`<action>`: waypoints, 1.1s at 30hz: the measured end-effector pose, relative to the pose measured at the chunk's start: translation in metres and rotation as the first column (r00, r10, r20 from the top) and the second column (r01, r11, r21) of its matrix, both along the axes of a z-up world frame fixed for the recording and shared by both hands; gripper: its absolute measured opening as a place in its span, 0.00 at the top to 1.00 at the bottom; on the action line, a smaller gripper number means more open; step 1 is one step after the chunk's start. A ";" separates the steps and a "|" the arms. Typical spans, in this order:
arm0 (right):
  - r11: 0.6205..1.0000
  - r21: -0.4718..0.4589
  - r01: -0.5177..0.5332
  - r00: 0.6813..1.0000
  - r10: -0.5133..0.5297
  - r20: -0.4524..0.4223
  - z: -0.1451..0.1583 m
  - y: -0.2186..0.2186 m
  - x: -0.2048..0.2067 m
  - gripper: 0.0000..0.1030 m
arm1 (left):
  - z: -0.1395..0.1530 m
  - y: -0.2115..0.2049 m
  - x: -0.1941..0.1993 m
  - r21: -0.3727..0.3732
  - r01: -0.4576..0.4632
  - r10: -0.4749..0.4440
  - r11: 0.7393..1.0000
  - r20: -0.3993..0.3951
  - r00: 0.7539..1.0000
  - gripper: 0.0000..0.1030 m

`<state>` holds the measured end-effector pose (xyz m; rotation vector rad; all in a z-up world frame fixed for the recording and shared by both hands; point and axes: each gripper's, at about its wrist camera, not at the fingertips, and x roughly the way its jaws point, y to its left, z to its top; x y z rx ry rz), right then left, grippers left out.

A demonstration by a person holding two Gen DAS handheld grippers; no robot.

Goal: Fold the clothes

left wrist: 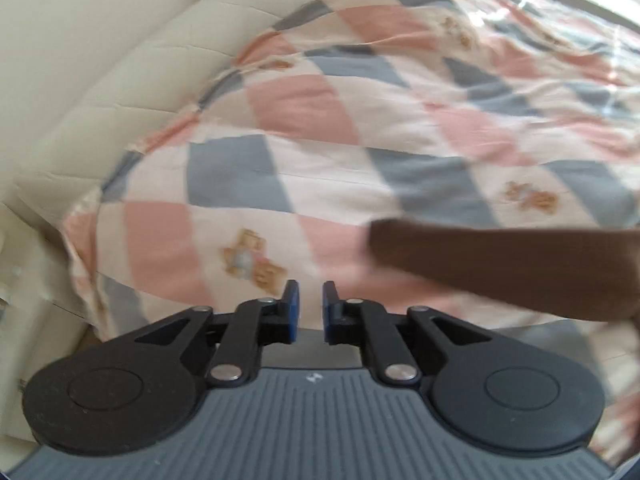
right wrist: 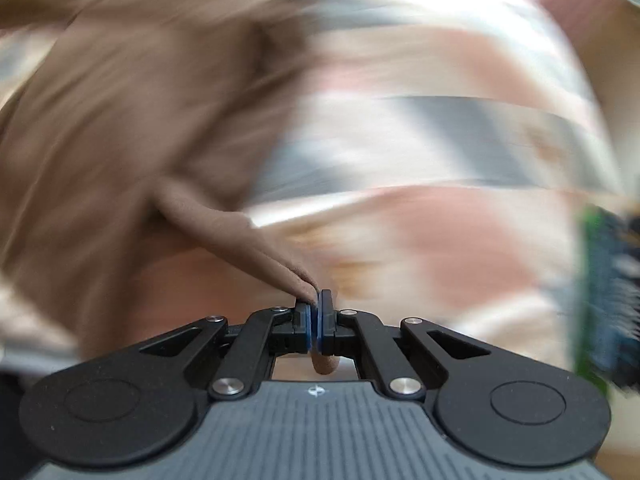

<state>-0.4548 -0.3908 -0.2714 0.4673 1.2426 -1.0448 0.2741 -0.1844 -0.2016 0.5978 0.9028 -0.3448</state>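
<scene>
The right gripper (right wrist: 319, 300) has its blue-padded fingers (right wrist: 307, 326) pressed together on a fold of the brown garment (right wrist: 132, 120). A thin ridge of the brown cloth runs from the far left down into the fingers, and a small end of it shows behind them, near the gripper body. The rest of the garment lies spread to the left in the right wrist view, on the checked quilt (right wrist: 420, 152) of pink, grey and cream squares. This view is strongly blurred, so finer details of the cloth I cannot tell.

The left gripper (left wrist: 311, 292) is above the same quilt (left wrist: 320, 120). Its fingers (left wrist: 291, 312) are a little apart, with nothing between them. A part of the brown garment (left wrist: 500, 268) reaches in from the right side, just beside the right finger but not touching it. To the far left of the quilt is a cream padded surface (left wrist: 100, 60).
</scene>
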 end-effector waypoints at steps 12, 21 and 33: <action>0.744 0.282 0.606 0.767 -0.640 0.038 -0.053 0.000 -0.112 0.46 | -0.115 -0.009 -0.236 -0.223 0.441 -0.483 0.869 -0.571 0.664 0.73; 0.770 0.582 0.262 0.747 -0.543 0.383 -0.092 0.076 -0.028 0.25 | -0.162 -0.050 -0.301 -0.221 0.673 -0.651 0.706 -0.576 0.494 0.74; 0.819 0.573 0.028 0.684 -0.433 0.587 -0.042 0.120 0.042 0.95 | -0.059 0.070 -0.223 -0.277 0.511 -0.572 0.814 -0.536 0.621 0.98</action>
